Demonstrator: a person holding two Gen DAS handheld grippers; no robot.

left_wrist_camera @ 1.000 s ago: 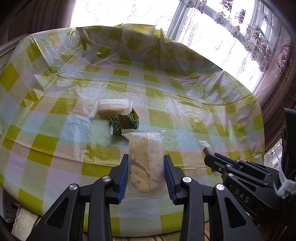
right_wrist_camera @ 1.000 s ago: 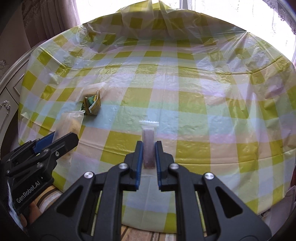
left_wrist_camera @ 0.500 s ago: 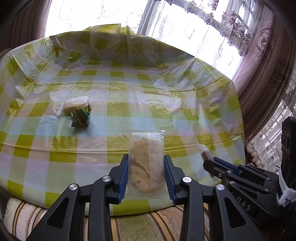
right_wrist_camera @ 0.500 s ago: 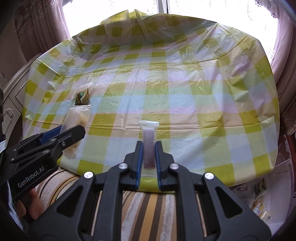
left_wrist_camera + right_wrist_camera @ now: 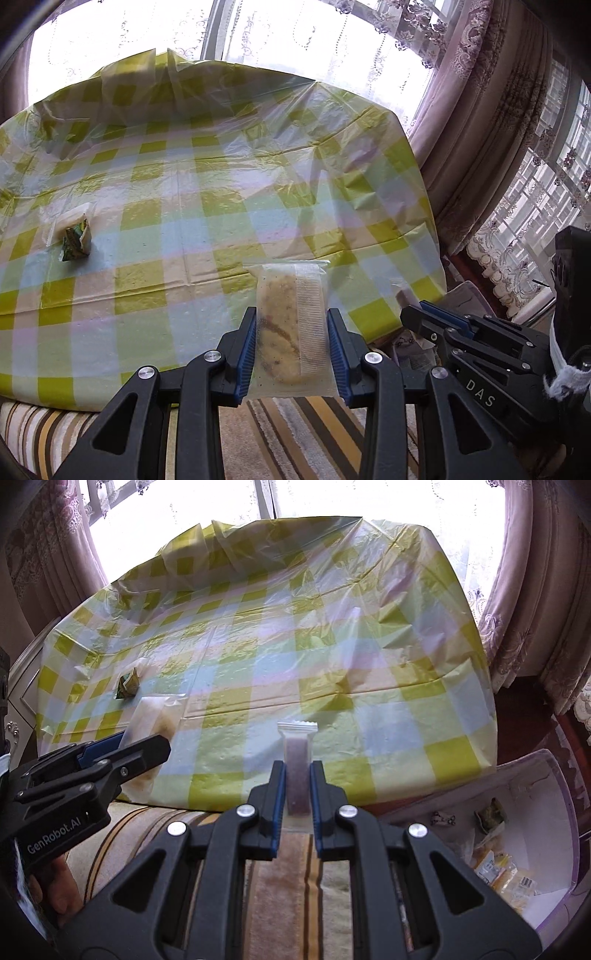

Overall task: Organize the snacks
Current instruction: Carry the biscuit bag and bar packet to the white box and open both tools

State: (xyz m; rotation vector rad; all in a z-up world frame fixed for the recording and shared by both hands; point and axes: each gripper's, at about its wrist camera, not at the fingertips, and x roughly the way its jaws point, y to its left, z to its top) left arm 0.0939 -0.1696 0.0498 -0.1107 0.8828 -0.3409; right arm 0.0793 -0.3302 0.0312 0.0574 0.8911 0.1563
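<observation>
Item 1, left gripper: jaws set narrow, clamped on a clear cake pack, held upright past the table edge, above the striped rug

Item 2, right gripper: jaws nearly closed, pinching a thin bar low on its wrapper, near a white bin on the floor at right

Item 3, bin: holds several packets already; likely drop point

Item 4, table: 1 green packet and 1 clear pack just beside it, not yet collected

Risks: the bar, gripped by slick film, may slide out in transit; the cake may crush under side pressure; both grippers sit close and could knock each other over the bin; a release off the rim lands on the rug
</observation>
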